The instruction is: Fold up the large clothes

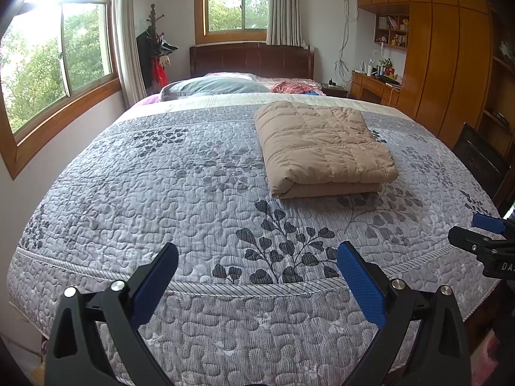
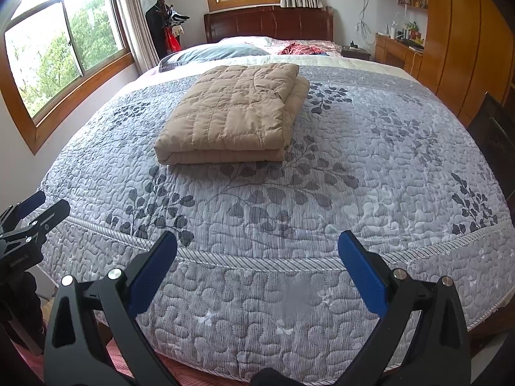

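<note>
A tan quilted down garment (image 1: 323, 146) lies folded into a thick rectangle on the grey leaf-patterned bedspread (image 1: 193, 193); it also shows in the right wrist view (image 2: 235, 115). My left gripper (image 1: 257, 257) is open and empty, held above the foot of the bed, well short of the garment. My right gripper (image 2: 257, 244) is open and empty too, also at the foot of the bed. Each gripper shows at the edge of the other's view: the right one (image 1: 482, 234) and the left one (image 2: 38, 209).
A grey pillow (image 1: 212, 87) and red-pink bedding (image 1: 289, 87) lie by the wooden headboard (image 1: 251, 59). Windows line the left wall (image 1: 58, 64). A coat rack (image 1: 154, 48) stands in the corner. Wooden wardrobes and a desk (image 1: 434, 64) stand to the right.
</note>
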`<action>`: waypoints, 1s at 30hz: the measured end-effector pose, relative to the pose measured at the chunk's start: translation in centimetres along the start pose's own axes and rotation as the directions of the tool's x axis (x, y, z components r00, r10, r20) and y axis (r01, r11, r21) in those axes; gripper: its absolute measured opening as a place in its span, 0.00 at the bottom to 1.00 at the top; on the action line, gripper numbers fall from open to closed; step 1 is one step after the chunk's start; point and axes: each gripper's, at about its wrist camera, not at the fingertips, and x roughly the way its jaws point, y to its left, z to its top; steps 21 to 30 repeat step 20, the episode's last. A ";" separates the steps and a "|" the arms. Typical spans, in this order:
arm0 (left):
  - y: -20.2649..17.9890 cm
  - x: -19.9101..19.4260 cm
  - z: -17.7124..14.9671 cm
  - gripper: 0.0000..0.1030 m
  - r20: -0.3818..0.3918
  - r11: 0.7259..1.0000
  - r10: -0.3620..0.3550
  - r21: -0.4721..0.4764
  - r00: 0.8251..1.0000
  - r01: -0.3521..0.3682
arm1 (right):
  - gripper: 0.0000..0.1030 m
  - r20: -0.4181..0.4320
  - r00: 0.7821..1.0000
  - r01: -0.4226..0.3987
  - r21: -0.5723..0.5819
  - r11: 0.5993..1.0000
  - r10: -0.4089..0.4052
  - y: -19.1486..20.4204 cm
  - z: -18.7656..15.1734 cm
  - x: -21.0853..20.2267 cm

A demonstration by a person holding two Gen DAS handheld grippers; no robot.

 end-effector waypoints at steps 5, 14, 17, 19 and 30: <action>0.1 0.0 0.0 0.96 0.002 1.000 0.000 0.001 1.000 0.000 | 0.97 -0.001 1.000 -0.001 -0.002 1.000 0.001 0.0 0.0 0.1; 0.2 0.1 0.0 0.96 0.001 1.000 0.001 0.000 1.000 -0.001 | 0.97 -0.009 1.000 -0.005 -0.011 1.000 0.005 -0.5 0.2 0.5; 0.2 0.1 0.0 0.96 0.000 1.000 0.001 0.001 1.000 -0.001 | 0.97 -0.010 1.000 -0.008 -0.012 1.000 0.008 -0.6 0.2 0.6; 0.2 0.1 0.0 0.96 0.001 1.000 0.000 0.000 1.000 0.000 | 0.97 -0.011 1.000 -0.007 -0.014 1.000 0.007 -0.7 0.2 0.6; 0.2 0.1 0.0 0.96 0.000 1.000 -0.001 0.000 1.000 0.001 | 0.97 -0.010 1.000 -0.008 -0.014 1.000 0.008 -0.6 0.2 0.6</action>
